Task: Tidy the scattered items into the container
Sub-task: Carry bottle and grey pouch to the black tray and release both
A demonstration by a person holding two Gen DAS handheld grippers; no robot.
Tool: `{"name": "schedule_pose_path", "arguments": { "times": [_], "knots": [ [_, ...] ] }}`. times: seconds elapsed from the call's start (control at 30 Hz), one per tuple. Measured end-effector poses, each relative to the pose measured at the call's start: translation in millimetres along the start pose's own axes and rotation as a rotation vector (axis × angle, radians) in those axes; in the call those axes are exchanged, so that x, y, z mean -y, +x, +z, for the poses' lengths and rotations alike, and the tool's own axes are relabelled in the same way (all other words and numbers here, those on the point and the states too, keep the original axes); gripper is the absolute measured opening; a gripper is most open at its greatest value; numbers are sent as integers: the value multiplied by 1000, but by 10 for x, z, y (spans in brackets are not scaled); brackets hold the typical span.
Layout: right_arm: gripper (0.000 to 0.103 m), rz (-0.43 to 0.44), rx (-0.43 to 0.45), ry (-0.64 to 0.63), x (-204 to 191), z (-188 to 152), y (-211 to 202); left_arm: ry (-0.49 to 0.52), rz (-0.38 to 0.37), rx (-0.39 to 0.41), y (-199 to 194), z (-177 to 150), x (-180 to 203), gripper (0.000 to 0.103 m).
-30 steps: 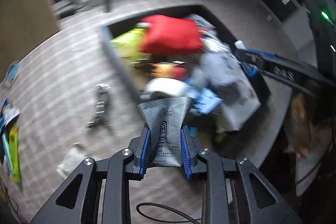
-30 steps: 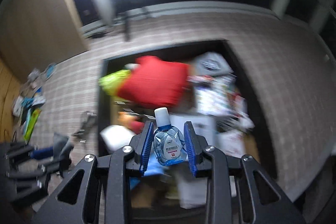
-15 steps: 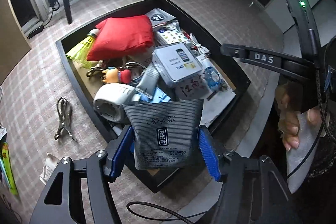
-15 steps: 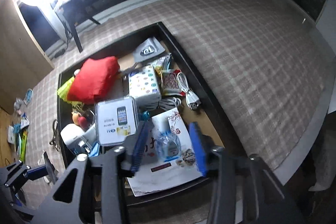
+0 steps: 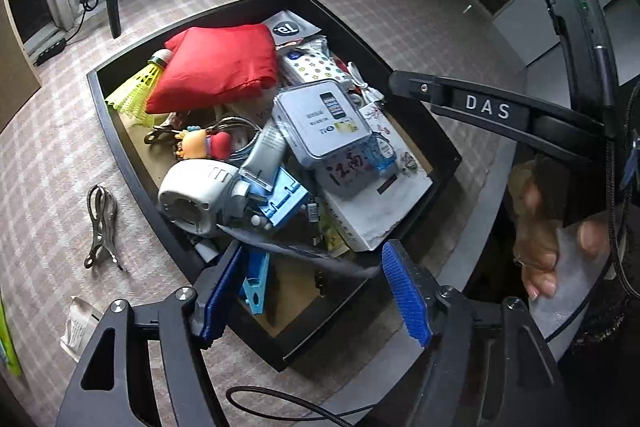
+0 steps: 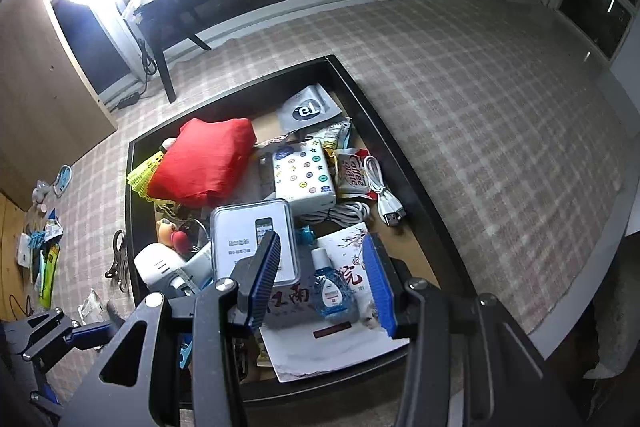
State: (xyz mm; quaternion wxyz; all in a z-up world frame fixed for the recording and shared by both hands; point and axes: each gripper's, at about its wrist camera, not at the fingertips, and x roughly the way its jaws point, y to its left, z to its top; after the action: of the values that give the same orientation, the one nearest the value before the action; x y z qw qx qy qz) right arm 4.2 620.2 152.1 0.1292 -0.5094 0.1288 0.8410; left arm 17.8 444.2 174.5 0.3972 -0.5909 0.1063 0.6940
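Observation:
The black tray [image 5: 120,147] is crowded with items, among them a red pouch [image 5: 220,63] and a grey tin box [image 5: 320,123]. My left gripper [image 5: 314,291] hangs over the tray's near corner, its jaws opening. A grey tea sachet [image 5: 304,247] lies tipped flat and loose between them, and the pads [image 5: 404,295] do not press on it. My right gripper [image 6: 322,241] is open above the tray [image 6: 400,163]. Under it, a small blue bottle [image 6: 332,291] lies free on a white book [image 6: 340,343].
Metal tongs [image 5: 100,223], a small white packet [image 5: 78,327] and a green packet [image 5: 8,339] lie on the checked cloth left of the tray. More loose items [image 6: 44,239] sit at the far left. A hand [image 5: 540,247] holds the right gripper's frame [image 5: 486,107].
Both grippers moved over the tray and opened. The sachet, pinched upright before, has tipped flat. The bottle left the right jaws and dropped onto the white book.

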Motion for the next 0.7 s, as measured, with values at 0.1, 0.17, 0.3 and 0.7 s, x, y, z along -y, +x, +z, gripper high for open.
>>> {"name": "schedule_pose_path", "arguments": {
  "times": [0.1,0.17,0.3,0.7],
  "knots": [
    [42,7,-6,2,-8,6,18,-7,-2,-5,8,-1,-20,69],
    [42,7,-10,1,-22,-1,25,-9,0,-6,8,-7,-26,69],
    [42,12,-12,-1,-63,-26,23,-11,15,5,-16,-26,-43,69],
    [42,82,-12,-95,-584,-8,21,-144,135,79,-329,-189,-697,69]
  ]
}}
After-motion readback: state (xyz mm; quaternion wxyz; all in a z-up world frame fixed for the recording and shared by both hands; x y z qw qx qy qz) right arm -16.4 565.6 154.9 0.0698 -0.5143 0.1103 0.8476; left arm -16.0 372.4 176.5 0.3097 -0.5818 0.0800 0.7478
